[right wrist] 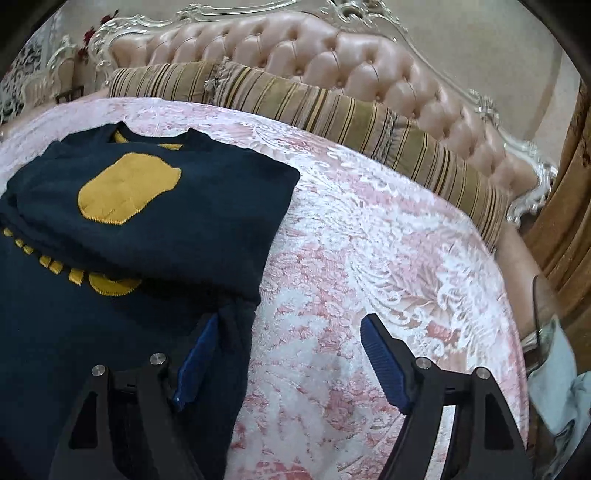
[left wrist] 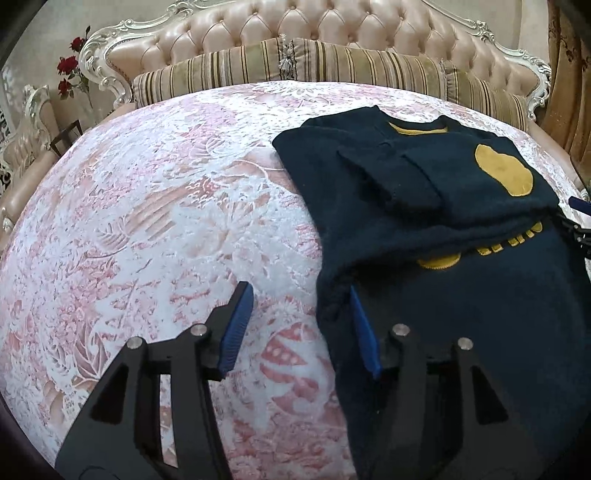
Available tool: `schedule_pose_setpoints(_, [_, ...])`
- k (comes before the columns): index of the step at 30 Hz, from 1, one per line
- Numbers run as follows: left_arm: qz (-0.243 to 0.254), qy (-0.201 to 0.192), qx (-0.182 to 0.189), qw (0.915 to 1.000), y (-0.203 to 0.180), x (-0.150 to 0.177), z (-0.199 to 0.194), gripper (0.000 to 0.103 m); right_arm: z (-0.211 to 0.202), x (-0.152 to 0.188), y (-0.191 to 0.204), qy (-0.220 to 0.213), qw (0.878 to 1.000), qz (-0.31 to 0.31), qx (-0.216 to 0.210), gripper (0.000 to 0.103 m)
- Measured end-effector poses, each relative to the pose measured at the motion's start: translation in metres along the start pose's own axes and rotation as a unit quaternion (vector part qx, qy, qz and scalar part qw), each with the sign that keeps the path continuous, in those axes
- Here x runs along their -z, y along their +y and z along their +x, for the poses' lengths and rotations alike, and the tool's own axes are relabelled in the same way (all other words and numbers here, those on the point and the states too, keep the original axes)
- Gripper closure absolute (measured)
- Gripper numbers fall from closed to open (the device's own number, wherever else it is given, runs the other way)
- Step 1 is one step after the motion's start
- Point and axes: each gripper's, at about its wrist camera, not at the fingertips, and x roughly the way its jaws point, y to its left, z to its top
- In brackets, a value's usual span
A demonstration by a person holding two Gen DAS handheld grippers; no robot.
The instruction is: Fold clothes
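A navy sweater (left wrist: pixel 443 206) with yellow patches lies flat on the pink and white bedspread (left wrist: pixel 166 221), its sleeves folded across the chest. My left gripper (left wrist: pixel 299 291) stands open at the sweater's left edge. Its right finger (left wrist: pixel 364 332) is over the knit and its left finger (left wrist: pixel 236 325) is over bare bedspread. In the right wrist view the sweater (right wrist: pixel 129 206) fills the left side. My right gripper (right wrist: pixel 291 319) is open wide astride the sweater's right edge, with one finger (right wrist: pixel 195 354) on the fabric and the other (right wrist: pixel 384 358) over the bedspread (right wrist: pixel 369 240). Neither gripper's pads press on the cloth.
Striped bolster pillows (left wrist: pixel 295 62) lie along a tufted pink headboard (left wrist: pixel 332 22) at the far side of the bed. Red flowers (left wrist: pixel 68 74) stand at the far left. A light cloth (right wrist: pixel 554 387) and brown wooden furniture (right wrist: pixel 561 221) are at the right edge.
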Motion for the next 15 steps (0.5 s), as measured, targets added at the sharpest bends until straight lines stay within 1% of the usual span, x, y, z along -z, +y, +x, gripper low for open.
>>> schedule_pose_setpoints(3, [0.01,-0.022,0.008,0.9997,-0.01,-0.001,-0.017,0.048,-0.009,0.002,-0.005,-0.007,1.0,0.012,-0.005,0.026])
schedule_pose_setpoints(5, [0.027,-0.008,-0.022,0.9994,-0.013,0.001,-0.012,0.048,-0.016,0.003,-0.008,-0.012,1.0,0.02,-0.008,0.026])
schedule_pose_setpoints(6, [0.026,0.002,-0.025,0.9993,-0.012,0.002,-0.007,0.048,-0.014,0.005,-0.007,-0.009,1.0,0.016,-0.008,0.026])
schedule_pose_setpoints(9, [0.02,0.007,-0.021,0.9995,-0.005,0.009,-0.005,0.047,-0.008,0.012,-0.005,0.005,1.0,0.002,-0.005,0.026])
schedule_pose_setpoints(12, [0.01,0.003,-0.018,0.9998,-0.004,0.011,-0.016,0.048,-0.015,0.012,-0.009,0.004,1.0,0.016,-0.005,0.026])
schedule_pose_setpoints(14, [0.018,-0.016,0.005,0.9997,-0.014,0.01,-0.029,0.049,-0.027,0.009,-0.008,-0.014,0.999,0.029,-0.02,0.026])
schedule_pose_setpoints(15, [0.023,-0.027,0.026,0.999,-0.021,0.009,-0.036,0.05,-0.031,0.008,-0.004,-0.018,0.999,0.027,-0.03,0.026])
